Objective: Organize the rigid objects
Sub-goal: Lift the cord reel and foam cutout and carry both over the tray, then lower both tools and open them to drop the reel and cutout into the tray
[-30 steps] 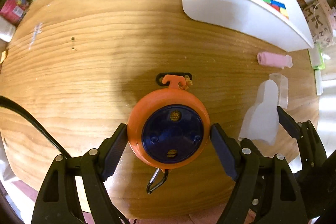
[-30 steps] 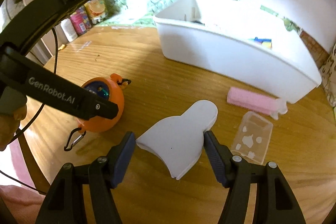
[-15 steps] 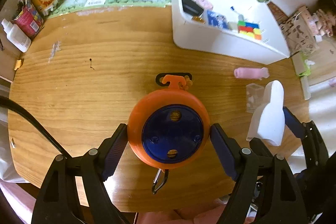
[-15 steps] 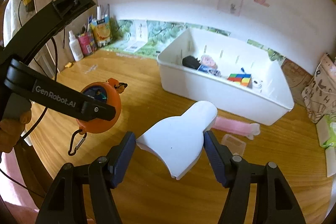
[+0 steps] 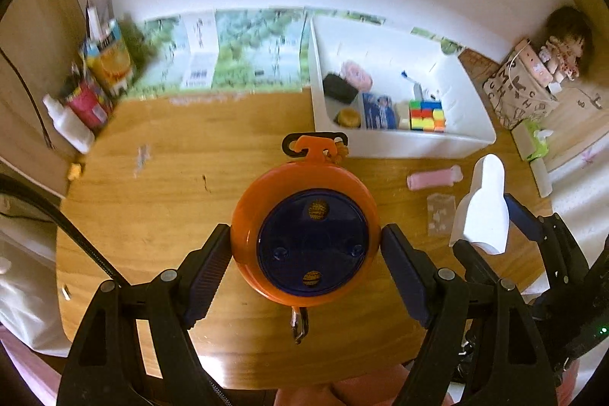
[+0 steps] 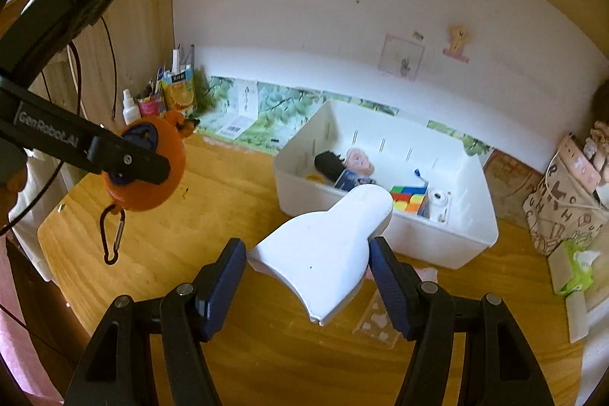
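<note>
1. Left gripper (image 5: 306,246) clenched on the orange reel (image 5: 304,234); since a second ago it has gone from resting on the table (image 5: 171,200) to hanging well above it, carabiner dangling.
2. Right gripper (image 6: 306,276) grasps the white scoop-shaped piece (image 6: 323,250), likewise raised.
3. White bin (image 6: 456,246) now in full view ahead, cube and small items inside.
4. Judgement: both pickups done; carry to bin comes next.
5. Pink tube (image 5: 434,177) and clear packet (image 5: 440,214) remain on table.
</note>
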The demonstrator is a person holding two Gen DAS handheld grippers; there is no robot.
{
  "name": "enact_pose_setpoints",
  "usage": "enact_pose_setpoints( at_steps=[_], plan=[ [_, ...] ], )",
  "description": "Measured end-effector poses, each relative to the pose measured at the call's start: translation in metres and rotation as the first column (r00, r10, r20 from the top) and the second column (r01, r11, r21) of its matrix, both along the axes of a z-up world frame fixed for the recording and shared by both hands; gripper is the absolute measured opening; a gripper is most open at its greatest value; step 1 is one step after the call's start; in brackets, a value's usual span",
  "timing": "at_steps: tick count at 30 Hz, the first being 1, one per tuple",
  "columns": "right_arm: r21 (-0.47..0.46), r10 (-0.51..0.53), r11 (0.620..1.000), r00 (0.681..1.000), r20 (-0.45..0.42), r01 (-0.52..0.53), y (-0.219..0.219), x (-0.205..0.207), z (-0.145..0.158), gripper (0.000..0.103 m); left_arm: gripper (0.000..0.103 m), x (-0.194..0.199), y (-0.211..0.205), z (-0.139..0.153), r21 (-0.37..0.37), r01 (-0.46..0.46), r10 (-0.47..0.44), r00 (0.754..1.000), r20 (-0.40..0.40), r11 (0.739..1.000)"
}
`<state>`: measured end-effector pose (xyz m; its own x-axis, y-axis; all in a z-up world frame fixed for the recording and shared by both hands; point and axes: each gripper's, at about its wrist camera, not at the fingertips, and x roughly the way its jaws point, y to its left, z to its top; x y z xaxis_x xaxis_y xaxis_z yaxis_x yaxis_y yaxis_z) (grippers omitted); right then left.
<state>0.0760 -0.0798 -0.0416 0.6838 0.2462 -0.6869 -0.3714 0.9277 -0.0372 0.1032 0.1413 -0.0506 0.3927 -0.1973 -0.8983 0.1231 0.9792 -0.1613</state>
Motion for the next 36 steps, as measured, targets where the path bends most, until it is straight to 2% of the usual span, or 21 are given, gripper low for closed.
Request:
enact_pose_setpoints(
  at_steps=[11,24,29,36],
  plan=[
    [0.023,-0.035,0.999,0.998,0.053,0.034,-0.023,0.035,0.017,0.067,0.081,0.023,-0.023,0.035,0.032,0.033,-0.036,0.995,0.09,0.999],
    [0.071,-0.017,0.997,0.996,0.091,0.01,-0.065,0.098,0.031,0.067,0.081,0.081,-0.074,0.061,0.015,0.032,-0.034,0.988,0.151,0.999],
    [0.082,-0.015,0.997,0.995,0.102,0.006,-0.081,0.12,0.03,0.067,0.082,0.1,-0.089,0.061,-0.001,0.024,-0.023,0.986,0.167,1.0],
    [0.064,-0.008,0.998,0.997,0.081,0.003,-0.094,0.147,0.01,0.068,0.082,0.126,-0.106,0.044,-0.025,-0.002,0.006,0.99,0.143,1.0]
  ],
)
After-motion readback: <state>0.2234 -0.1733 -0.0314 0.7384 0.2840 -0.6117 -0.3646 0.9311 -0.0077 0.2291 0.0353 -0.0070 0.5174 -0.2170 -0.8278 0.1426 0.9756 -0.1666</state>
